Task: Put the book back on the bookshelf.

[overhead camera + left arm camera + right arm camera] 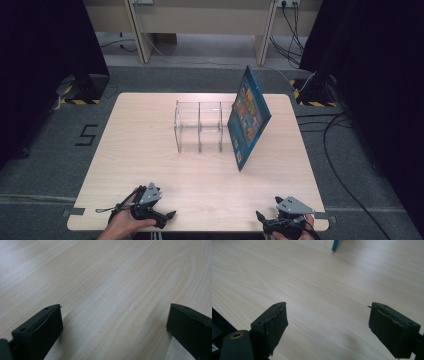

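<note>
A blue picture book (248,117) stands tilted on the wooden table (150,150), leaning against the right end of a clear acrylic rack (199,125) with several upright dividers. The book's lower corner (335,245) shows at the top of the right gripper view. My left gripper (157,202) rests near the table's front edge at the left, held by a hand. It is open (115,306) over bare wood. My right gripper (268,208) sits at the front right, also open (328,304), with nothing between its jaws. Both are well short of the rack and book.
Grey carpet surrounds the table, with cables (335,150) running on the floor at the right. Black curtains (45,45) hang on both sides, and a wooden bench (200,20) stands at the back. The table's front edge (222,311) lies close to my right gripper.
</note>
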Tool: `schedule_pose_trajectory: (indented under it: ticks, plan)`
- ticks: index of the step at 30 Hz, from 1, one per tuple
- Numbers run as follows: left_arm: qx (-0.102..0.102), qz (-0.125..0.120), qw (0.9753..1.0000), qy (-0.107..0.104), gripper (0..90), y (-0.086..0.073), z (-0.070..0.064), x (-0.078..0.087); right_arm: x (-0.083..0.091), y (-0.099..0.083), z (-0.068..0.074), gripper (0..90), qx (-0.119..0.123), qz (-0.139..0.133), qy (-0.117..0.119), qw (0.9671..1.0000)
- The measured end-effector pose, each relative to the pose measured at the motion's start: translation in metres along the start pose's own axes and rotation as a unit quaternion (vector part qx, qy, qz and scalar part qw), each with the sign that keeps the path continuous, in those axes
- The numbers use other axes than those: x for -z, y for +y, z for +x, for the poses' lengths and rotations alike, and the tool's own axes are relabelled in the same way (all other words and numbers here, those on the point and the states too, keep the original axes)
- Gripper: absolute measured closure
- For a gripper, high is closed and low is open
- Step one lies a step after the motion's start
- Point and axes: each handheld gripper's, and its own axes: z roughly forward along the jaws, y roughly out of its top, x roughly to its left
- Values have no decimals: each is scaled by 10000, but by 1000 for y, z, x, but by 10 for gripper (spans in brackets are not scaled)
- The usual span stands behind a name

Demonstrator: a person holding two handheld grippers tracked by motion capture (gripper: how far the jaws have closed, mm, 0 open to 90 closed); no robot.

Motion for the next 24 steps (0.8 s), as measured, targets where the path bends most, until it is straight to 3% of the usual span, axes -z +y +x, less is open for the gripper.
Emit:
schedule_pose_trajectory:
  ticks: [11, 14, 24]
  plan:
    - [-20, 9, 10000, -24, 0, 0, -1, 0, -3, -8, 0, 163, -75, 434, 0, 9990]
    - [-19, 2, 10000, -29, 0, 0, -1, 0, -6, -13, 1, 151, -51, 728, 31, 9973]
    - [-27, 7, 10000, -30, 0, 0, -1, 0, -6, -15, 2, 152, 23, 679, 3, 9977]
